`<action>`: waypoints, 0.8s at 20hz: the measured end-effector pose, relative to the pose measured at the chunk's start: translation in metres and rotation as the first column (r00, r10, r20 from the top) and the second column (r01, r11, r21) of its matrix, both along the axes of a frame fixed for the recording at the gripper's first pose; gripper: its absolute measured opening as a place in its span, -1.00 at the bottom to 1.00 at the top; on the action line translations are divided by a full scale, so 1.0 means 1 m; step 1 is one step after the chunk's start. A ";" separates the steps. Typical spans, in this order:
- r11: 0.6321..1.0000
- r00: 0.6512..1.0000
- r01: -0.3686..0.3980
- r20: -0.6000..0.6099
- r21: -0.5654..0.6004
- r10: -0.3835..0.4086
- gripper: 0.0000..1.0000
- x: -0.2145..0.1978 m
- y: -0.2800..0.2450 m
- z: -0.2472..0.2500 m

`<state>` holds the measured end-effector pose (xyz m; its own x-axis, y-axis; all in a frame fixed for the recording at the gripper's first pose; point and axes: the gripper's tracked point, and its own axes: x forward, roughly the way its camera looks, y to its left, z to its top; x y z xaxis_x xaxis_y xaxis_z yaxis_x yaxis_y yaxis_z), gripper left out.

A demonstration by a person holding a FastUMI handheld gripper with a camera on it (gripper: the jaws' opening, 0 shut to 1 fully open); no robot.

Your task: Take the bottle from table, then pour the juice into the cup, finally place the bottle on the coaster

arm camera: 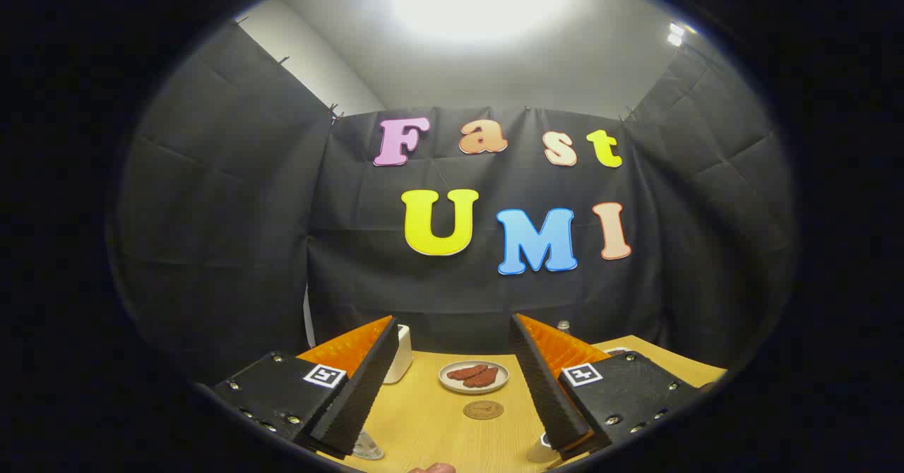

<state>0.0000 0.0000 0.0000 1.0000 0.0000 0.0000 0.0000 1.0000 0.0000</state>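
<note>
My gripper (453,323) is open and held above the wooden table (424,416), with nothing between its fingers. A small round brown coaster (483,409) lies on the table between the fingers. The top of a bottle (563,326) peeks over the right finger, at the table's far side; the rest of it is hidden. A white cup-like container (400,351) stands just behind the left finger's tip. A clear glass object (368,449) shows partly under the left finger, near the front edge.
A white plate (452,382) with reddish-brown food pieces sits beyond the coaster. A small white object (542,449) lies low by the right finger. A bit of a hand (433,468) shows at the front edge. Black cloth walls close in the table.
</note>
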 end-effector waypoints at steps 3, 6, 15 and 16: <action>1.000 1.000 -0.013 0.003 -0.016 0.013 0.91 -0.005 0.000 -0.002; 1.000 1.000 -0.014 0.006 -0.009 0.014 0.91 -0.008 0.000 -0.002; 1.000 1.000 0.008 0.021 0.007 -0.008 0.91 -0.003 -0.011 -0.004; 1.000 1.000 0.014 0.020 0.008 -0.014 0.91 -0.004 -0.014 -0.006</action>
<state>-0.0036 -0.0143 -0.0063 0.9997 -0.0137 0.0203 0.0135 0.9999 0.0075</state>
